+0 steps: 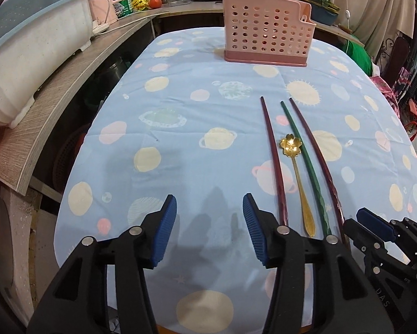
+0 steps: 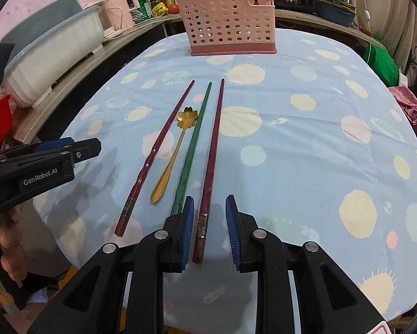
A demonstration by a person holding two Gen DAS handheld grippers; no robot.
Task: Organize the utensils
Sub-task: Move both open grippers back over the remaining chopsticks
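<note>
Two dark red chopsticks (image 2: 163, 139) (image 2: 212, 150), a green chopstick (image 2: 193, 144) and a gold flower-bowl spoon (image 2: 175, 144) lie side by side on the blue planet-print tablecloth (image 2: 291, 139). A pink perforated utensil holder (image 2: 230, 18) stands at the table's far end. My right gripper (image 2: 209, 222) is open, its jaws on either side of the near end of the right red chopstick, not closed on it. My left gripper (image 1: 209, 228) is open and empty, left of the utensils (image 1: 300, 167). The holder also shows in the left wrist view (image 1: 266, 30).
A wooden counter (image 1: 69, 83) runs along the left with a white and blue tub (image 1: 33, 47). Pots, bottles and a tomato (image 1: 155, 2) crowd the back counter. Green cloth (image 2: 383, 61) and clutter lie at the right.
</note>
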